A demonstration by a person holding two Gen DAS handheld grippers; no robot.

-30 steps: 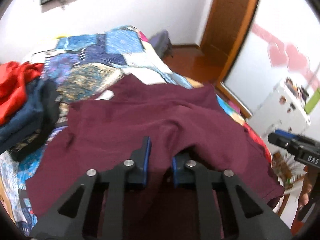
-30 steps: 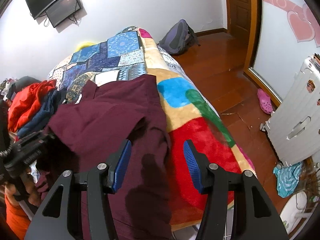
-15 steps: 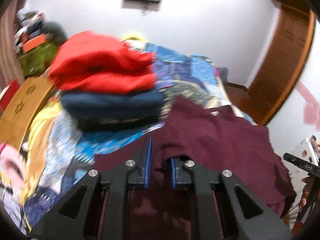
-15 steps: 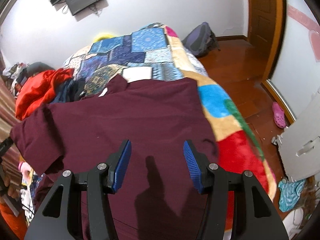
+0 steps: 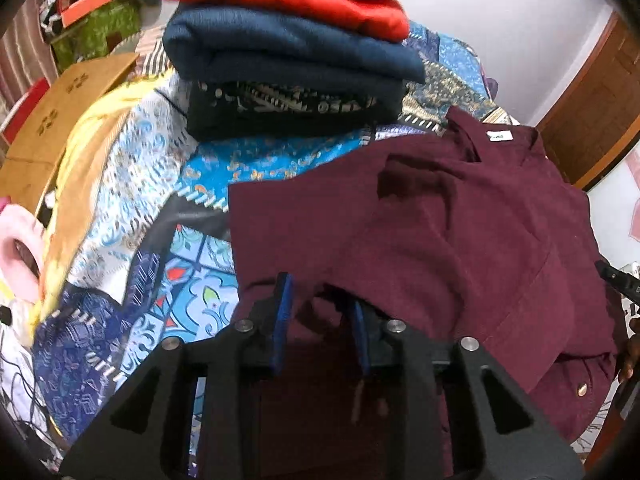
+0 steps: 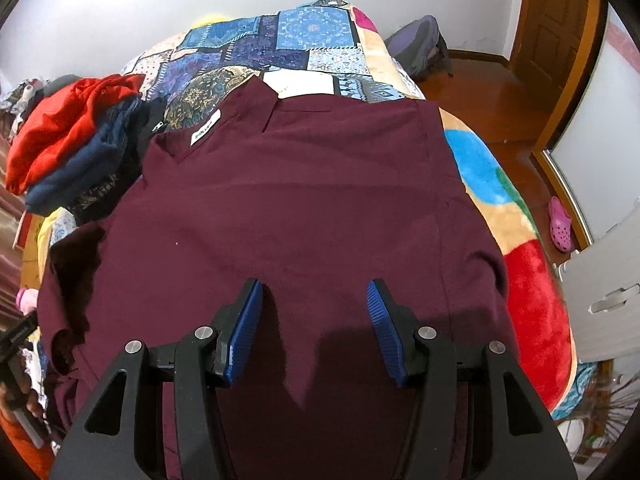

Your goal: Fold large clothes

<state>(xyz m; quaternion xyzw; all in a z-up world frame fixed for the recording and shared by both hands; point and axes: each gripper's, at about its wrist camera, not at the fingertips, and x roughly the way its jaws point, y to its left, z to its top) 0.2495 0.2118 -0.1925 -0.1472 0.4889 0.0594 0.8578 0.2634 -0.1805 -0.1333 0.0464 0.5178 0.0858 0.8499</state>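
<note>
A large maroon shirt [image 6: 304,200] lies spread on the patchwork bed cover [image 6: 312,36], collar and white label at the far end. It also shows in the left wrist view [image 5: 460,220], with its left sleeve folded over the body. My left gripper [image 5: 320,304] is at the shirt's left edge, its blue pads [image 5: 284,300] parted with a fold of maroon cloth between them. My right gripper [image 6: 316,312] is open and empty, hovering over the shirt's lower middle.
A stack of folded clothes, red on top of navy [image 5: 288,32], sits on the bed to the left of the shirt. A cardboard box [image 5: 52,120] stands beside the bed. A backpack [image 6: 420,48] and a pink shoe [image 6: 560,224] lie on the wooden floor to the right.
The left gripper swung left with the shirt's edge and its pads have parted. The shirt went from bunched to spread flat. The right gripper stayed open above it.
</note>
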